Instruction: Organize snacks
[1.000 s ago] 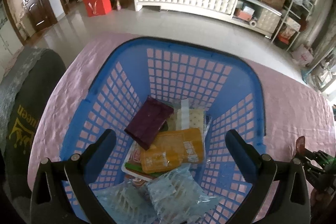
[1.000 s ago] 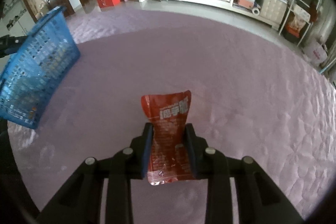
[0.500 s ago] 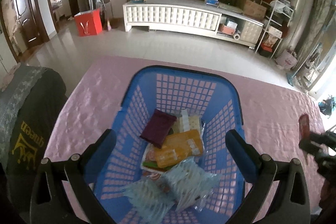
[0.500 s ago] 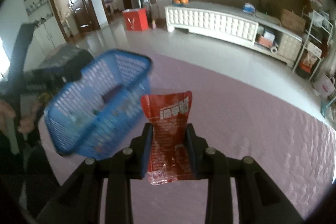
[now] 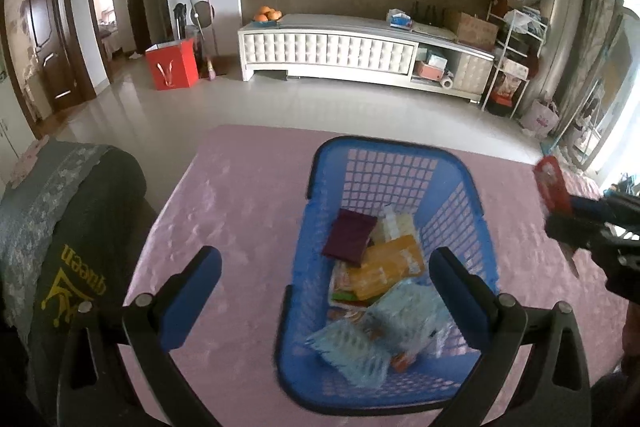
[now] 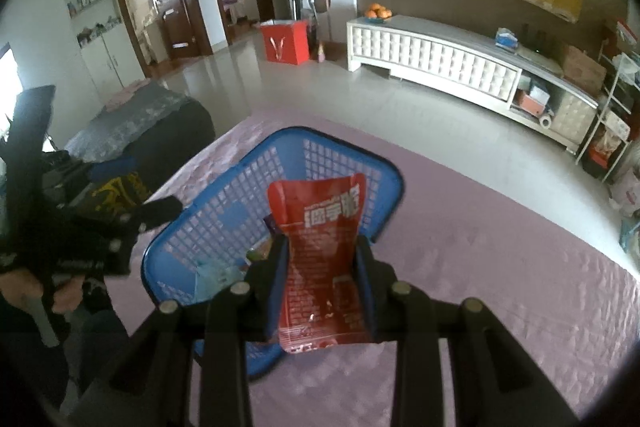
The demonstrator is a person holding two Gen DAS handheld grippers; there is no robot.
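Pink-clothed table, as I see it from both wrist cameras.
I see a crinkled pink cloth covering the table; only the blue basket stands directly on it, toward its left end, near the far edge.

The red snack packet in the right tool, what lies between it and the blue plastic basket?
In the left wrist view, only bare pink tablecloth lies between the red snack packet and the blue plastic basket.
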